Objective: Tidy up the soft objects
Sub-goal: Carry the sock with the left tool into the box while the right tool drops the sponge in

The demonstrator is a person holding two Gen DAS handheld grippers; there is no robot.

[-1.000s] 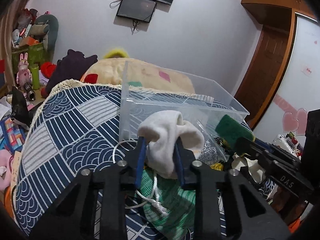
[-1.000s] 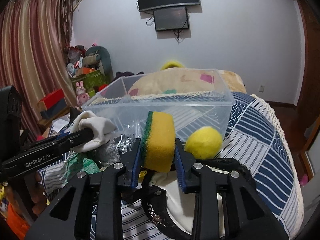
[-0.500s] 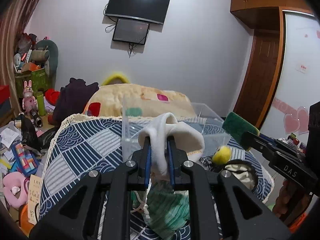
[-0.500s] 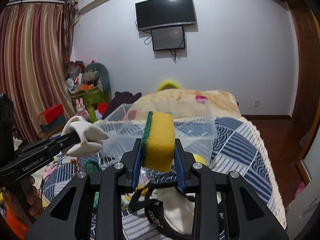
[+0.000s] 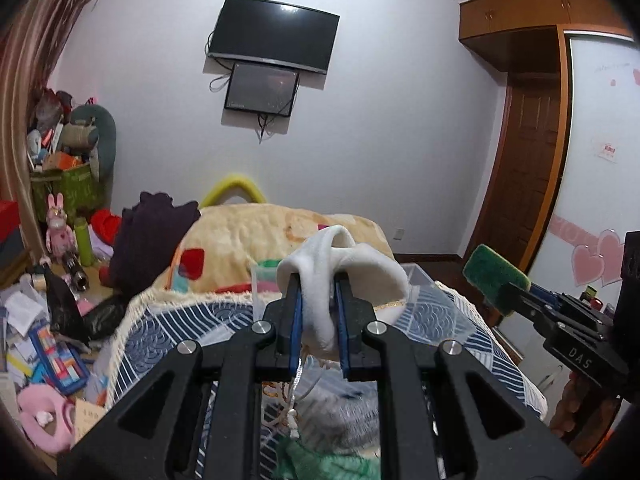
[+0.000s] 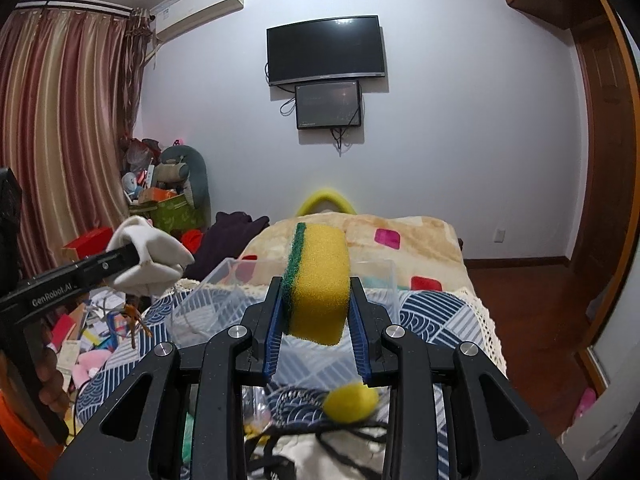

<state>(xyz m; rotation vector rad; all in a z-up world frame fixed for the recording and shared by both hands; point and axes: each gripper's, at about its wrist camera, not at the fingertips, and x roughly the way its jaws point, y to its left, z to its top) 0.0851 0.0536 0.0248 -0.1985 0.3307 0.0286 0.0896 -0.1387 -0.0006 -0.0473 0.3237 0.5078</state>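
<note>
My left gripper (image 5: 318,322) is shut on a white sock (image 5: 352,264) and holds it high above the bed. The sock also shows in the right wrist view (image 6: 150,258). My right gripper (image 6: 318,326) is shut on a yellow sponge with a green scrub side (image 6: 318,280), raised above the clear plastic bin (image 6: 208,292). The sponge's green side shows in the left wrist view (image 5: 494,274). The bin stands on the blue patterned bedspread (image 6: 436,316), below and ahead of both grippers.
A yellow ball (image 6: 351,402) lies on the bed below my right gripper, beside black cord. Green fabric (image 5: 332,466) and white string (image 5: 295,392) lie below my left gripper. A beige blanket (image 5: 248,236) lies behind the bin. Clutter fills the floor at left (image 5: 44,344).
Both grippers have risen well above the bed with the sock and the sponge still held. The bin now sits lower and farther in both views.
</note>
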